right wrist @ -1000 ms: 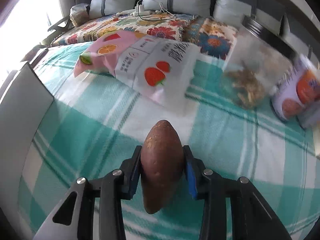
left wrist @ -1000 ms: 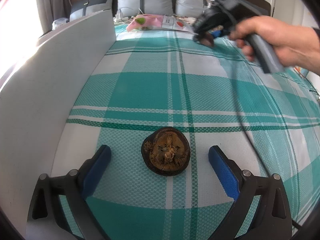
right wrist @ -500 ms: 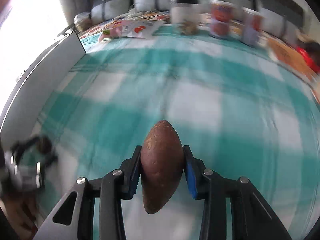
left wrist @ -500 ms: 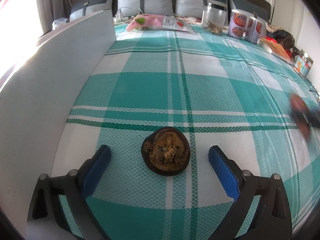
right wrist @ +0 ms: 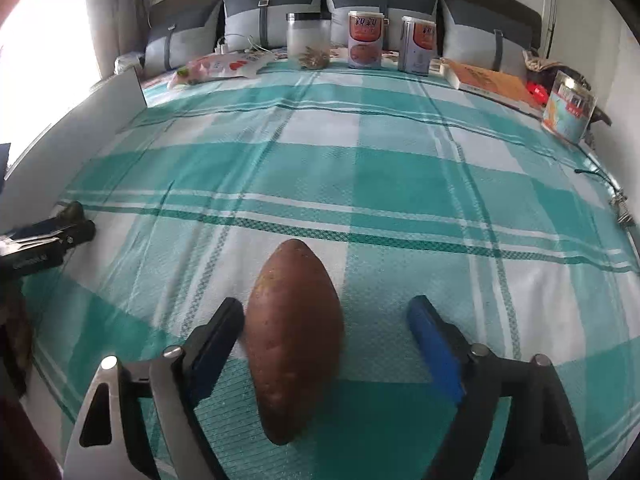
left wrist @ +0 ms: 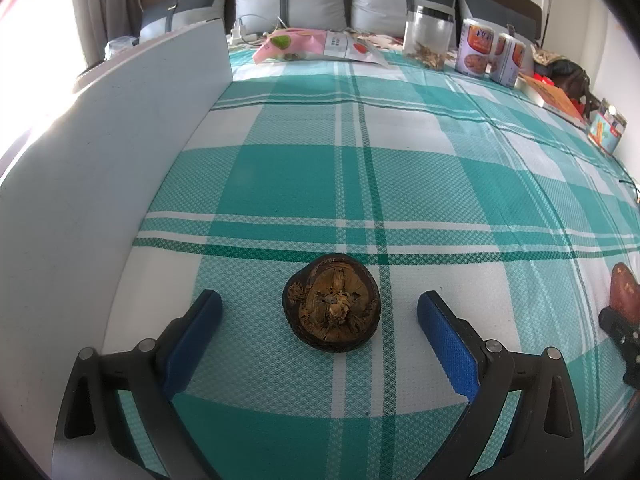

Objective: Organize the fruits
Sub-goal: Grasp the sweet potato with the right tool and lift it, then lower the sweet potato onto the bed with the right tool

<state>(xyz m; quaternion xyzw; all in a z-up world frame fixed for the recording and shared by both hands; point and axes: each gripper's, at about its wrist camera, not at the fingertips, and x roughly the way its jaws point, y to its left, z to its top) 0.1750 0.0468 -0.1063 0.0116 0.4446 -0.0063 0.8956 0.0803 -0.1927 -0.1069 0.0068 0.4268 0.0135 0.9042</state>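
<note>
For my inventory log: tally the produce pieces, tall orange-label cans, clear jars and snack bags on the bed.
Produce pieces: 2 (dark round fruit, brown oblong one)
Tall cans: 2
Clear jar: 1
Snack bag: 1
Total: 6

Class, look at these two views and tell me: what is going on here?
A person is sorting produce on a checked bedspread with two handheld grippers. The right gripper is opening, with a brown sweet potato between its jaws. The left gripper is open around a dark round husked fruit without touching it.
</note>
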